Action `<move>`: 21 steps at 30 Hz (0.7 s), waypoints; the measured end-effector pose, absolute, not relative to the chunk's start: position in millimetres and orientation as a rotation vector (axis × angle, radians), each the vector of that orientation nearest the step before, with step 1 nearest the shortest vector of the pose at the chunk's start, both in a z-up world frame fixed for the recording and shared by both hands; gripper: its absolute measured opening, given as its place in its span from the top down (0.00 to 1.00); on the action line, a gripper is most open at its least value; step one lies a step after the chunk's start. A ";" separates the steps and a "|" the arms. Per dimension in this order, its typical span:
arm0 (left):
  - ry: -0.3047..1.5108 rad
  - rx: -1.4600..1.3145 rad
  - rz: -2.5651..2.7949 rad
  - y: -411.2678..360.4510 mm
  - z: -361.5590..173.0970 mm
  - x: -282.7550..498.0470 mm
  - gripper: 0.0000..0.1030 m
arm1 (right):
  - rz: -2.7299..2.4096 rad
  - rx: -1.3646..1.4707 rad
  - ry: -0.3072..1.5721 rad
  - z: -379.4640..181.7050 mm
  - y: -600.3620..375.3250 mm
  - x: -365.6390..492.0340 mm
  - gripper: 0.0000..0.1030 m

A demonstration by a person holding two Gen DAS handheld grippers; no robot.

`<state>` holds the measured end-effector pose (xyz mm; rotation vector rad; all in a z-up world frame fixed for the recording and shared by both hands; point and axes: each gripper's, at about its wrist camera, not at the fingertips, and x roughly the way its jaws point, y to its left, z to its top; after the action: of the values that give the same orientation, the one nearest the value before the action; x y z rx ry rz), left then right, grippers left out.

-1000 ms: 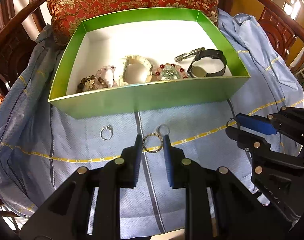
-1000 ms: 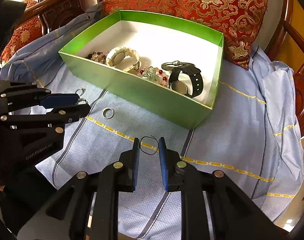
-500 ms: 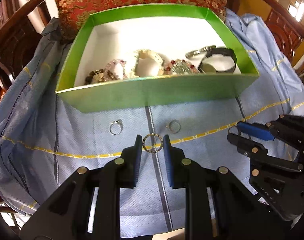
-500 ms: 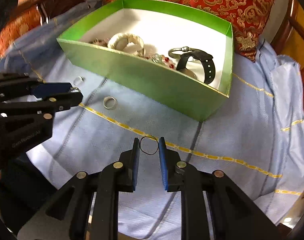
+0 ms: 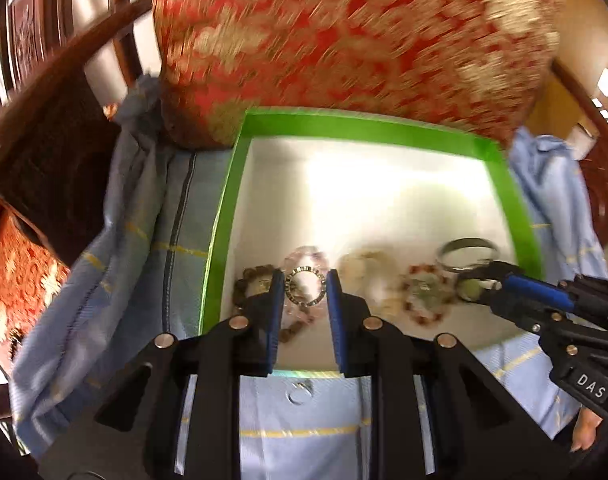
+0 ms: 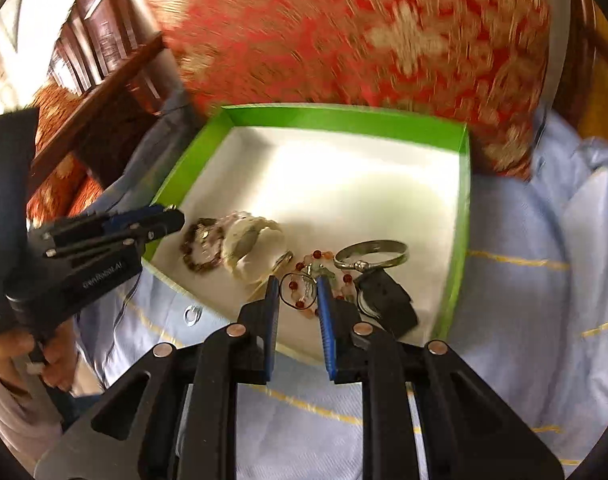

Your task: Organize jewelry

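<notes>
Jewelry lies gathered in a green cardboard box with a white inside [image 6: 346,118], which rests on a light blue cloth with yellow stripes [image 6: 512,264]; behind the box a big red cushion with gold pattern [image 6: 344,28] leans against dark wooden furniture. All pieces in the box are along its near wall: a black wristwatch [image 6: 386,300] at the right, a silver metal bangle [image 6: 370,254] just behind it, a bracelet of red beads [image 6: 336,270], a cream white bracelet [image 6: 251,244] and a bracelet of dark brown beads [image 6: 201,250] at the left. The left tool [image 5: 302,290] hangs over the near left part of the box and its two blue pads are closed on a small round ring with dark and light stones [image 5: 304,290]. The right tool [image 6: 297,292] hangs over the near right part of the box, above the red beads, and its pads are closed on a thin dark wire ring [image 6: 297,292]. A person's hand [image 6: 43,354] holds the handle of the left tool. One small silver ring [image 6: 191,315] lies on the cloth, just outside the near wall of the box.
</notes>
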<state>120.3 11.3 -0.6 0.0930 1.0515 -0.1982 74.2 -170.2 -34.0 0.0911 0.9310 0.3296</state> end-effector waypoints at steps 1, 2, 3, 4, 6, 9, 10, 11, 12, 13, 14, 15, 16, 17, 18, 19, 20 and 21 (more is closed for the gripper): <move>1.067 0.077 -0.203 14.6 -7.0 124.5 0.79 | 0.313 0.101 0.950 -42.4 -168.1 80.7 0.80; 1.076 0.056 -0.205 18.8 -11.5 129.1 0.77 | 0.301 0.106 0.958 -45.8 -167.5 83.4 0.70; 1.078 0.040 -0.203 22.1 -13.2 130.2 0.68 | 0.288 0.120 0.967 -49.2 -167.4 84.2 0.59; 1.077 0.026 -0.203 25.9 -12.9 130.0 0.64 | 0.286 0.152 0.966 -49.3 -170.0 83.1 0.56; 1.048 0.011 -0.220 30.4 -5.2 123.6 0.61 | 0.315 0.204 0.938 -42.9 -174.5 74.5 0.55; 1.022 0.015 -0.285 33.8 10.9 103.7 0.61 | 0.380 0.217 0.889 -29.3 -178.3 51.7 0.55; 1.017 0.021 -0.314 34.6 16.3 94.7 0.61 | 0.421 0.194 0.874 -25.1 -173.4 38.4 0.55; 1.012 0.035 -0.344 34.8 20.9 83.4 0.61 | 0.457 0.159 0.874 -22.5 -167.1 29.2 0.55; 1.010 0.052 -0.359 34.7 23.1 75.0 0.61 | 0.479 0.125 0.880 -21.8 -161.2 25.5 0.55; 1.012 0.082 -0.364 34.3 23.3 63.8 0.61 | 0.503 0.086 0.891 -25.1 -153.1 20.1 0.55; 1.021 0.098 -0.361 34.9 20.7 58.3 0.61 | 0.525 0.039 0.916 -34.7 -140.6 14.8 0.55; 1.047 0.108 -0.355 36.0 13.3 54.0 0.61 | 0.522 0.017 0.931 -41.4 -134.3 14.4 0.55; 1.074 0.111 -0.341 37.2 6.8 54.9 0.61 | 0.505 -0.012 0.950 -50.9 -127.1 15.9 0.56; 1.104 0.113 -0.317 39.5 -0.6 55.9 0.61 | 0.473 -0.041 0.971 -63.3 -120.0 20.0 0.57; 1.141 0.114 -0.283 42.3 -10.3 59.9 0.61 | 0.449 -0.055 0.992 -73.3 -115.1 25.3 0.59; 1.163 0.113 -0.265 43.8 -16.1 62.8 0.61 | 0.430 -0.064 1.013 -82.4 -112.0 30.1 0.59; 1.189 0.106 -0.246 46.9 -22.5 67.2 0.61 | 0.403 -0.088 1.029 -94.2 -104.3 36.6 0.60; 1.205 0.098 -0.235 49.2 -26.8 67.6 0.60 | 0.385 -0.108 1.028 -97.1 -100.2 38.2 0.61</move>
<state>67.6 49.2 -26.8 0.0982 1.2047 -0.2353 38.2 -100.2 -97.1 -0.1080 1.0280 0.3854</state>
